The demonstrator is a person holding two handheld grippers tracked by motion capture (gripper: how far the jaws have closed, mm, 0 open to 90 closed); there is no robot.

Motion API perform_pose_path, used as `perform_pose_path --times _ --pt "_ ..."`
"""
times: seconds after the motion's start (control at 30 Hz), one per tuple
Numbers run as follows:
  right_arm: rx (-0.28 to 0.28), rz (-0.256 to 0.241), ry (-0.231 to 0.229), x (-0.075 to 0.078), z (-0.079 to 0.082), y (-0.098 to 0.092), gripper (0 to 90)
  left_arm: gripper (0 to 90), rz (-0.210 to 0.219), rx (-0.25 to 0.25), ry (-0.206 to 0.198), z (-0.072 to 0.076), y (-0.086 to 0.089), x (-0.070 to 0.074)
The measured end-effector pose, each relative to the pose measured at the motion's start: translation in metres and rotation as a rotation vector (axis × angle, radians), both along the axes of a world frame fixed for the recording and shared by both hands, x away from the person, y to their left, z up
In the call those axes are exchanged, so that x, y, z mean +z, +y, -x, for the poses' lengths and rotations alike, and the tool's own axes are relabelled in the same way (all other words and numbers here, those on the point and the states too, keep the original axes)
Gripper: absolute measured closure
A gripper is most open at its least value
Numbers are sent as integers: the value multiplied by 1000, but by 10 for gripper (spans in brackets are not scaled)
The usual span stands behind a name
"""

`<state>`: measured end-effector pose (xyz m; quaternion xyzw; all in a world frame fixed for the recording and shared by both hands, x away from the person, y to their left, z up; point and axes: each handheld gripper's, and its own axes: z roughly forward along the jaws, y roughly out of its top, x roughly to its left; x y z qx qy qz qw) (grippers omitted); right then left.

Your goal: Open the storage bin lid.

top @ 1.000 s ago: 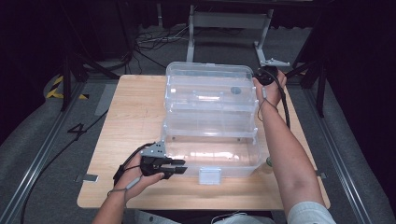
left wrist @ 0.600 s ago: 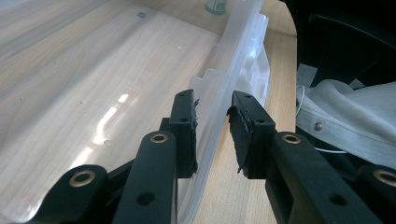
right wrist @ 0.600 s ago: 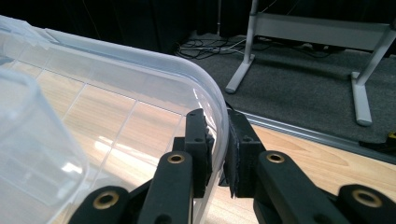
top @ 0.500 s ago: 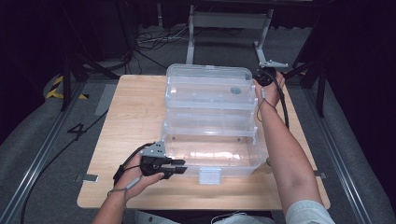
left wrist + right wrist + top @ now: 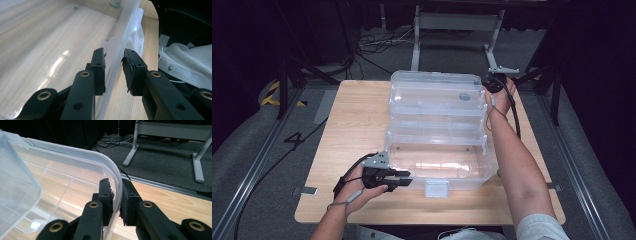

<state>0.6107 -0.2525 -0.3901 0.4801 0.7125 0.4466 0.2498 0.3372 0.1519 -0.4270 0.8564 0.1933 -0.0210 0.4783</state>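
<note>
At twelve o'clock, right gripper (image 5: 115, 202) pinching lid (image 5: 434, 95) rim to lift; at seven, left gripper (image 5: 113, 72) straddling box (image 5: 439, 167) wall, part-open, steadying.

Clear, colourless plastic for the storage box (image 5: 439, 160) and its raised lid (image 5: 434, 97), with pale wood grain of the light-brown bench (image 5: 357, 125) visible through both. Matte black on the left hand-held gripper (image 5: 404, 181) and the right hand-held gripper (image 5: 492, 84), each with brass-coloured rings around the screw holes, plus a grey plate on top. Dark grey carpet floor (image 5: 252, 150), marked with a black "4" (image 5: 294, 141) and yellow-black stripes (image 5: 274, 92).
</note>
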Motion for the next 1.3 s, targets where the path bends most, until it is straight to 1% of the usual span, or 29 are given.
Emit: perform_pose_path --times 0.3,0.5,0.63,0.83,1.13,1.2,1.3 --pt "4 -15 24 -7 -3 -1 803 717 -1 -1 1 0 0 0" --pt "5 -15 32 -9 -4 -1 802 717 -1 -1 1 0 0 0" --pt "7 -27 42 -11 -6 -2 801 717 0 -1 0 0 0 0" --pt "7 -16 59 -16 -8 -2 797 716 1 -1 0 0 0 0" --pt "6 -19 58 -17 -8 -2 796 717 1 0 0 0 0 0" --pt "4 -16 59 -17 -8 -1 794 717 1 -1 0 0 0 0" --pt "8 2 58 -15 -7 1 778 717 3 -2 3 0 0 0"
